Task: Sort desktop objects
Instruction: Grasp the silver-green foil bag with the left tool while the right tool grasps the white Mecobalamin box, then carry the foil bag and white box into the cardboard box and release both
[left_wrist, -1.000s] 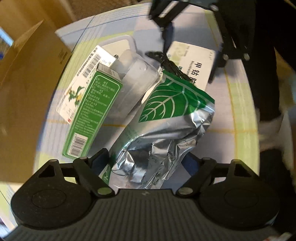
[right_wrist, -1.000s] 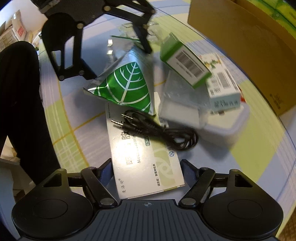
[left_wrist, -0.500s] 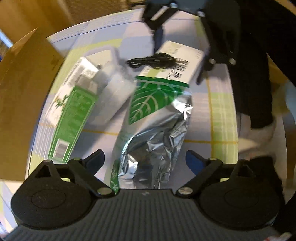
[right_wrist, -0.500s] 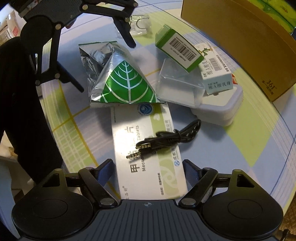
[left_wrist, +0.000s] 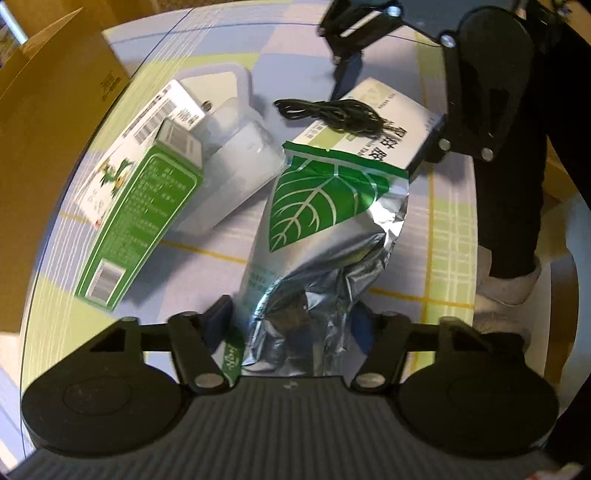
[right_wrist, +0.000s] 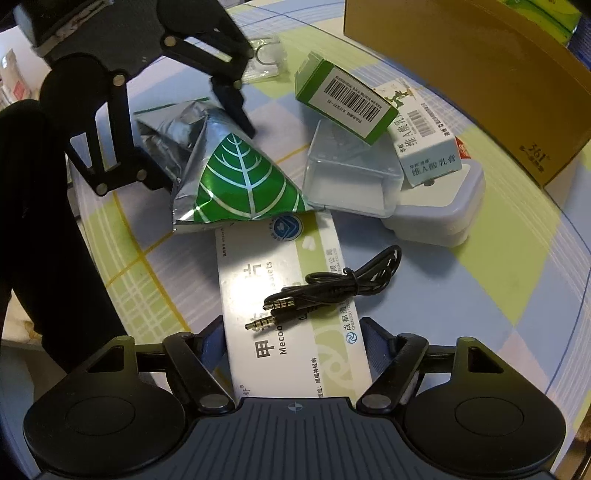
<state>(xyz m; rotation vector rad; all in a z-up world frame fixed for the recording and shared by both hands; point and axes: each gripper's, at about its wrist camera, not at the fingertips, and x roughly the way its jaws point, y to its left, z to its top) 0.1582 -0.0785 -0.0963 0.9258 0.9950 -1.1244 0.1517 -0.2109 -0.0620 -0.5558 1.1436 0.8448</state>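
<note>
Currently a two-sided grasp is being set up on the clutter pile. Nearest in the left wrist view, the left gripper (left_wrist: 295, 325) is seen closed in on the crumpled bottom of the foil pouch (left_wrist: 325, 236), both pads pressed against the foil; the grasp looks snug, though whether full clamp force is applied cannot be told. In the right wrist view, the right gripper (right_wrist: 291, 343) is seen straddling the near end of the white medicine box (right_wrist: 291, 295), fingers apart and either side of it, contact not confirmed. The black audio cable (right_wrist: 332, 288) is lying loose on top of that box, with its plugs pointed toward the camera. Further out, the clear plastic case (right_wrist: 351, 177) is stacked on a white lidded container (right_wrist: 443, 218), with the green carton (right_wrist: 347, 99) and a white ointment box (right_wrist: 424, 147) leaned across them. The cardboard box (right_wrist: 480, 74), probably the sorting bin, is farthest. Next move, as judged: the pouch is to be lifted clear first, since its top edge overlaps the medicine box; the cable is likely to slide off if the box is tilted. Versus half a second ago, the left fingers have been closed from wide open onto the pouch, and the right gripper has been advanced over the box.
</note>
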